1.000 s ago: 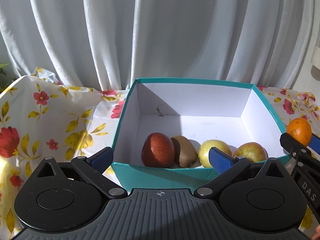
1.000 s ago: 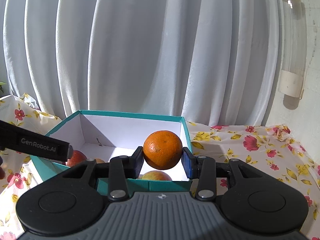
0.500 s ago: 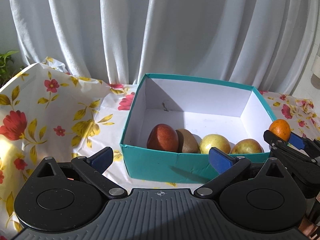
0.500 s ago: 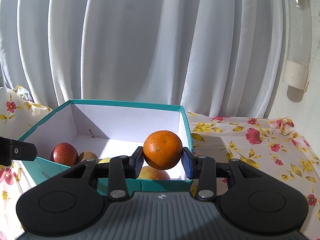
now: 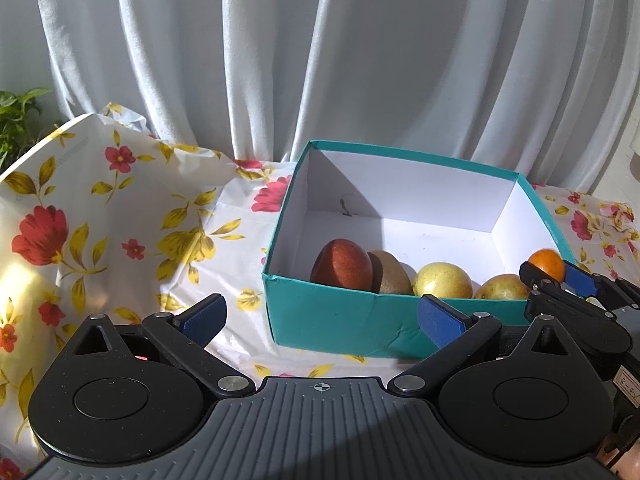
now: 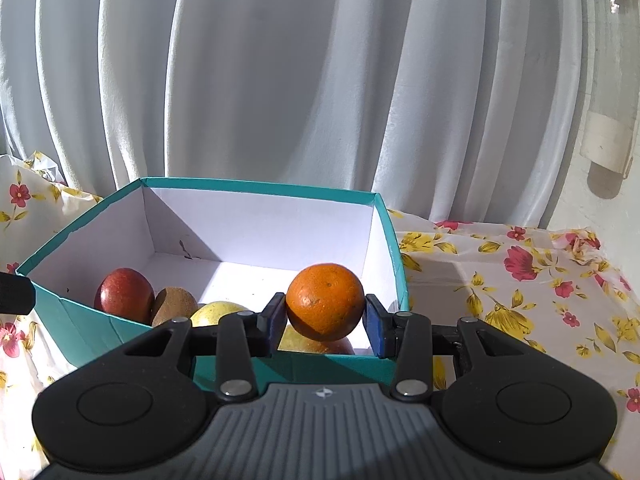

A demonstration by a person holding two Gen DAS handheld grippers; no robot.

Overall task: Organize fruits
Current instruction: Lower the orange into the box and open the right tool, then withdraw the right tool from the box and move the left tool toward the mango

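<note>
A teal box [image 5: 332, 312] with white inside walls stands on the flowered cloth. Along its near wall lie a red fruit [image 5: 346, 264], a brown kiwi [image 5: 390, 276] and two yellow fruits [image 5: 442, 280] [image 5: 502, 286]. My right gripper [image 6: 325, 318] is shut on an orange [image 6: 325, 300], held just above the box's near right corner [image 6: 394, 300], over a yellow fruit [image 6: 316, 344]. In the left wrist view the orange [image 5: 546, 264] shows at the box's right side. My left gripper [image 5: 320, 318] is open and empty, in front of the box's near left part.
White curtains [image 5: 320, 60] hang close behind the table. The flowered tablecloth [image 5: 100, 216] bulges up at the left, with a green plant [image 5: 16, 120] beyond it. A white tube [image 6: 610, 80] hangs on the wall at the right.
The left gripper has drawn back and left, so the box looks smaller and further right. The right gripper has sunk with the orange towards the box's near right corner.
</note>
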